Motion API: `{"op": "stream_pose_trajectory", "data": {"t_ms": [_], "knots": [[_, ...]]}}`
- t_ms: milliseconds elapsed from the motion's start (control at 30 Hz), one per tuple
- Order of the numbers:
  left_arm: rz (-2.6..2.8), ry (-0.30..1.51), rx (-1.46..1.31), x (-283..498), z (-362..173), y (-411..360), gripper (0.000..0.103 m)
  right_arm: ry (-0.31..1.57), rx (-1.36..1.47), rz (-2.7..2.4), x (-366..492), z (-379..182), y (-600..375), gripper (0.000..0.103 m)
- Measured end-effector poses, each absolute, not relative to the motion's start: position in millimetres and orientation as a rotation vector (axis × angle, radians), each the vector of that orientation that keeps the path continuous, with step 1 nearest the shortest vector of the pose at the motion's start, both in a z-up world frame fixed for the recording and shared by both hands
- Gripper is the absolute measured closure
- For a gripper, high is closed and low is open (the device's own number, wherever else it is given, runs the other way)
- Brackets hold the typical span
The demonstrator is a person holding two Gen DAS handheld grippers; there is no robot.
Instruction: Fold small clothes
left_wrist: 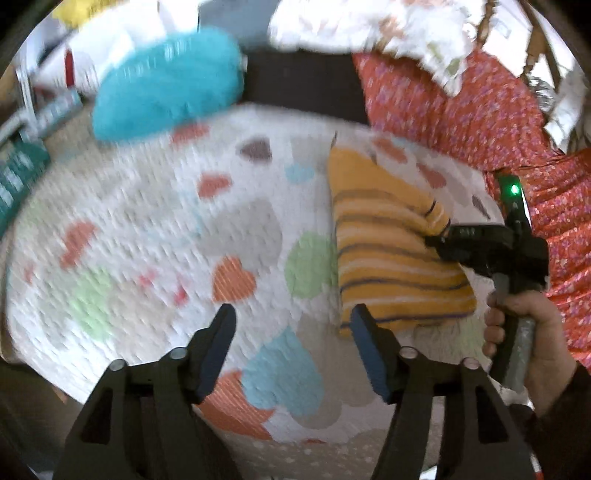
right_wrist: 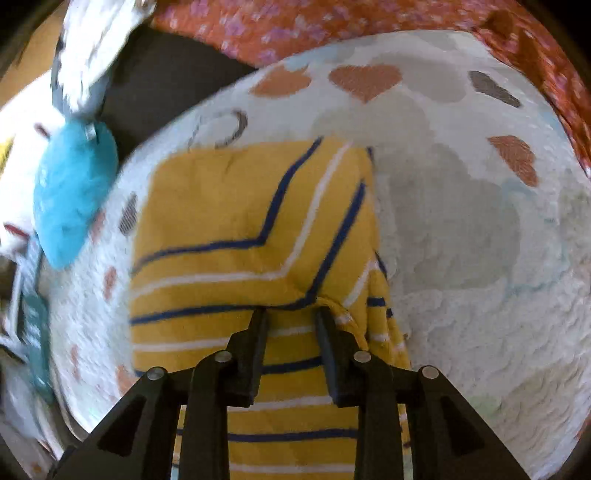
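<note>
A yellow garment with navy and white stripes lies folded on a white quilt printed with hearts. My left gripper hovers open above the quilt just left of the garment, with nothing between its fingers. In the left wrist view my right gripper meets the garment's right side at a striped cuff, and a hand holds its handle. In the right wrist view the garment fills the middle. My right gripper has its tips on a raised fold, jaws a little apart, pads not pinching cloth.
A fluffy turquoise item sits at the quilt's far left edge. Red floral cloth borders the quilt on the right. White printed clothes are heaped at the back, beside a dark surface.
</note>
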State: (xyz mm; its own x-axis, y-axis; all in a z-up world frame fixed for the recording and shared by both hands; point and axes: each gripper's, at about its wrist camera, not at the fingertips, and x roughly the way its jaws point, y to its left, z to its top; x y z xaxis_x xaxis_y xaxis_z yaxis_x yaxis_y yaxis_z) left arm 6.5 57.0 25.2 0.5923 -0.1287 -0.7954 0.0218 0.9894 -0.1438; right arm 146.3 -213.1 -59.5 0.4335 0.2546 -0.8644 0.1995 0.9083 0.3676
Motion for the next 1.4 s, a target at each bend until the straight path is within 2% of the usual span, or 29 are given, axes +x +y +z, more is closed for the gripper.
{"op": "stream_pose_trajectory", "data": {"t_ms": [33, 67, 233, 367, 433, 467, 500, 533, 600, 767, 933, 1133, 1400], "knots": [[-0.066, 0.864, -0.081, -1.8, 37.1, 54.5, 0.026, 1.117, 0.445, 0.041, 138.0, -48.3, -212.4, 0.074], [-0.048, 0.817, -0.054, -5.5, 45.5, 51.8, 0.024, 1.103, 0.419, 0.04, 128.2, -39.2, -211.6, 0.074], [0.019, 0.594, 0.009, -33.0, 91.9, 36.5, 0.006, 0.94, 0.254, -0.013, 63.3, 15.2, -216.0, 0.062], [0.04, 0.464, -0.014, -56.0, 126.0, 32.3, 0.0, 0.74, 0.176, -0.085, -0.4, 62.3, -223.1, 0.058], [0.071, 0.412, -0.014, -69.0, 141.1, 30.6, 0.0, 0.612, 0.121, -0.135, -34.2, 84.1, -218.9, 0.046], [0.09, 0.396, -0.005, -73.2, 145.6, 29.1, 0.0, 0.562, 0.098, -0.161, -46.0, 93.1, -216.4, 0.028], [0.113, 0.385, 0.01, -75.2, 151.7, 26.5, 0.0, 0.494, 0.074, -0.2, -60.9, 100.9, -212.6, 0.006], [0.12, 0.381, 0.022, -76.0, 155.4, 24.0, 0.0, 0.431, 0.061, -0.231, -74.7, 106.5, -209.8, 0.0], [0.115, 0.399, 0.039, -74.4, 160.3, 18.4, 0.0, 0.326, 0.049, -0.244, -95.0, 110.1, -204.2, 0.0], [0.075, 0.527, 0.012, -77.6, 144.1, 11.0, 0.0, 0.555, -0.034, -0.201, -82.1, 92.8, -189.0, 0.0], [0.074, 0.647, 0.05, -88.0, 107.8, 3.8, 0.0, 0.494, -0.037, -0.211, -112.6, 88.3, -178.6, 0.0], [0.059, 0.767, 0.029, -89.4, 82.3, 2.2, 0.0, 0.583, 0.009, -0.197, -114.0, 72.9, -182.8, 0.0], [0.017, 0.813, 0.046, -94.5, 68.8, -8.6, 0.0, 0.676, 0.028, -0.206, -118.4, 53.5, -187.7, 0.0]]}}
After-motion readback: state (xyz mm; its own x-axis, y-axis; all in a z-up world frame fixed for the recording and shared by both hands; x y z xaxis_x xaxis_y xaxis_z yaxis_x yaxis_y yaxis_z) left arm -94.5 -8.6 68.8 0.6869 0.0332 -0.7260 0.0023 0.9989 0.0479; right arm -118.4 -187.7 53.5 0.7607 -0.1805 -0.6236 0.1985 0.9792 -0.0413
